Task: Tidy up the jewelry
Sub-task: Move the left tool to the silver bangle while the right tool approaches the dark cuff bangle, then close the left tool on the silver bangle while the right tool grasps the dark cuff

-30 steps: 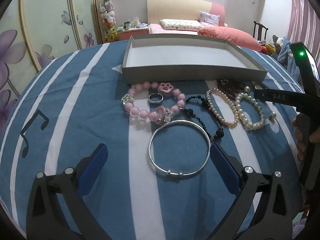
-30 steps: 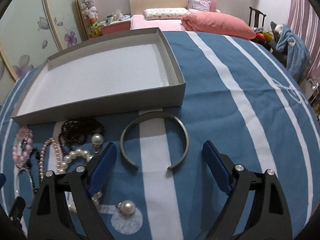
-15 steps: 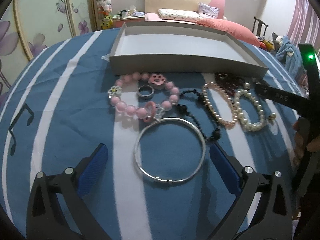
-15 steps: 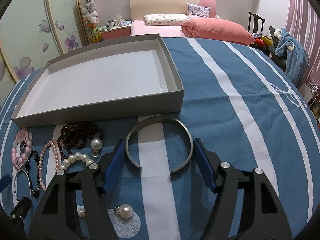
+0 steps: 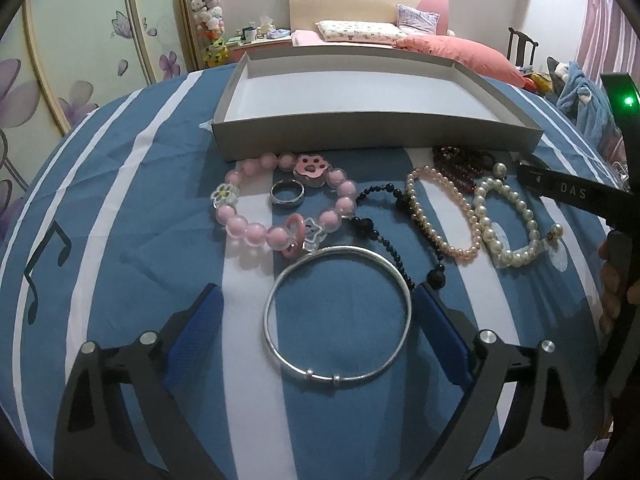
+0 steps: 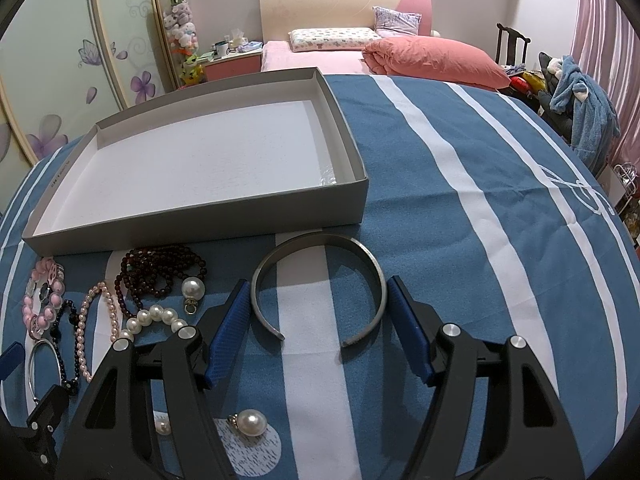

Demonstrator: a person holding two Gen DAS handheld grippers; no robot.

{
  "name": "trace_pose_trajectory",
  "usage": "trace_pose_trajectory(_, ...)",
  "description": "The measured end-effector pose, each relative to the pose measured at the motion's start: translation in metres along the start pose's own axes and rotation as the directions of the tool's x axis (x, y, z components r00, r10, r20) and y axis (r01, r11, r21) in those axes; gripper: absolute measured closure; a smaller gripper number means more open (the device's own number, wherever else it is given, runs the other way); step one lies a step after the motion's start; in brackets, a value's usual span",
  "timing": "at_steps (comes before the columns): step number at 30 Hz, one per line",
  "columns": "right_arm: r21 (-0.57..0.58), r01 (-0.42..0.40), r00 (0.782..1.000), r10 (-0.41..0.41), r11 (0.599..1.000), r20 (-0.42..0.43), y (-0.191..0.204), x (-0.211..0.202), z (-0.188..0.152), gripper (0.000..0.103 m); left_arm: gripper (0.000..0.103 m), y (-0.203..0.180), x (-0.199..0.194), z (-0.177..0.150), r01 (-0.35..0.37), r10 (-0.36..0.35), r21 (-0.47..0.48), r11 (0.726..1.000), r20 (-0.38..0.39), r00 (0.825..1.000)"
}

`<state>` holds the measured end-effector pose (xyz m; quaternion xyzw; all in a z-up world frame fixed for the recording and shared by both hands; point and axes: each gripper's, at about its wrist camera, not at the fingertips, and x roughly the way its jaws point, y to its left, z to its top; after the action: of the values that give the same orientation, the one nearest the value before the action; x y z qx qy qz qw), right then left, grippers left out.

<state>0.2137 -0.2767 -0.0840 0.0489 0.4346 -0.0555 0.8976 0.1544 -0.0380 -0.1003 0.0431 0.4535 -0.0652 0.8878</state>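
Observation:
A shallow grey box [image 5: 376, 138] with a white floor stands on the blue striped cloth; it also shows in the right wrist view [image 6: 200, 222]. My left gripper [image 5: 316, 320] is open around a silver bangle [image 5: 338, 312], its right pad next to the rim. My right gripper [image 6: 318, 324] is open, with its pads close on both sides of a grey open cuff bangle [image 6: 318, 278]. Before the box lie a pink bead bracelet [image 5: 280, 204], a silver ring [image 5: 287, 193], a black bead string [image 5: 394, 232], pearl strands [image 5: 440, 216] and dark red beads [image 6: 160, 270].
Loose pearl pendants [image 6: 250, 422] lie near my right gripper's base. A bed with a pink quilt [image 6: 432, 62] stands behind the table. A chair with blue clothes [image 6: 580, 108] is at the far right. A wardrobe with flower prints [image 5: 80, 48] is on the left.
My right gripper has narrowed until its pads are close beside the cuff bangle. My left gripper has moved forward so the silver bangle lies between its fingers.

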Motion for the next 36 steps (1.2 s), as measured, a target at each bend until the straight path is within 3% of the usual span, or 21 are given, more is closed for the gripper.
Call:
trace_pose_trajectory(4, 0.0, 0.0, 1.0, 0.0, 1.0, 0.0, 0.0, 0.0, 0.0, 0.034, 0.018, -0.002, -0.001, 0.001, 0.004, -0.004, 0.004, 1.0, 0.009, 1.0)
trace_pose_trajectory(8, -0.002, 0.0, 1.0, 0.0, 1.0, 0.0, 0.0, 0.0, 0.0, 0.035, 0.033, -0.003, -0.004, 0.0, 0.007, -0.007, 0.011, 1.0, 0.026, 1.0)
trace_pose_trajectory(13, -0.011, -0.004, 1.0, 0.004, 1.0, -0.001, 0.0, -0.002, -0.003, 0.035, 0.033, -0.001, -0.005, -0.001, 0.013, -0.014, 0.014, 1.0, 0.026, 1.0)
trace_pose_trajectory(18, -0.008, 0.0, 1.0, 0.0, 1.0, -0.001, -0.001, -0.001, -0.003, 0.035, 0.026, -0.003, -0.003, -0.001, 0.01, -0.01, 0.018, 1.0, 0.019, 1.0)
trace_pose_trajectory(20, -0.01, 0.001, 1.0, -0.001, 1.0, -0.001, 0.0, -0.001, -0.003, 0.035, 0.032, -0.003, -0.003, -0.001, 0.013, -0.013, 0.014, 1.0, 0.021, 1.0)
trace_pose_trajectory(27, -0.011, -0.024, 1.0, 0.024, 1.0, -0.008, -0.003, -0.006, -0.01, 0.036, 0.034, 0.002, -0.007, -0.004, 0.034, -0.034, 0.003, 0.999, 0.035, 0.999)
trace_pose_trajectory(36, 0.062, -0.109, 0.991, 0.104, 0.992, 0.082, -0.014, -0.031, -0.018, 0.036, 0.034, 0.013, -0.028, -0.01, 0.042, -0.038, -0.04, 0.998, 0.111, 0.993)
